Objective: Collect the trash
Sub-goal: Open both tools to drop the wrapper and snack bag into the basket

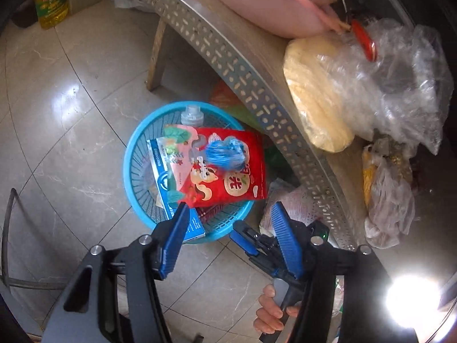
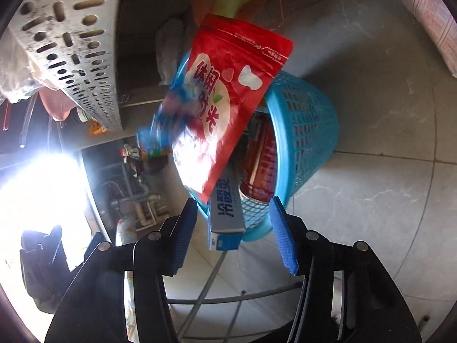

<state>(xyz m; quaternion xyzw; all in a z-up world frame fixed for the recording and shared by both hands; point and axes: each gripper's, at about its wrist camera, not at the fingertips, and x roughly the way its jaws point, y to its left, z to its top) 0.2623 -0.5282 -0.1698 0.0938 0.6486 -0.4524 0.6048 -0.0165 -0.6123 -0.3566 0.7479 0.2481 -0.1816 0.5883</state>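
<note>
Harsh window glare, fisheye-curved edges, red pouch (image 2: 228, 100) seemingly motion-blurred

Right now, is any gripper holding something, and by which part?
Nothing is held. The left gripper and right gripper are both open; the red pouch lies on the basket.

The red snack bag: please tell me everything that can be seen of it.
The red snack bag is a glossy pouch with a zip strip, white rounded characters and a cartoon squirrel. It sits tilted above the blue basket, over a blue-white box and other packets. A blurred blue wrapper lies against its front. Neither gripper touches it.
</note>
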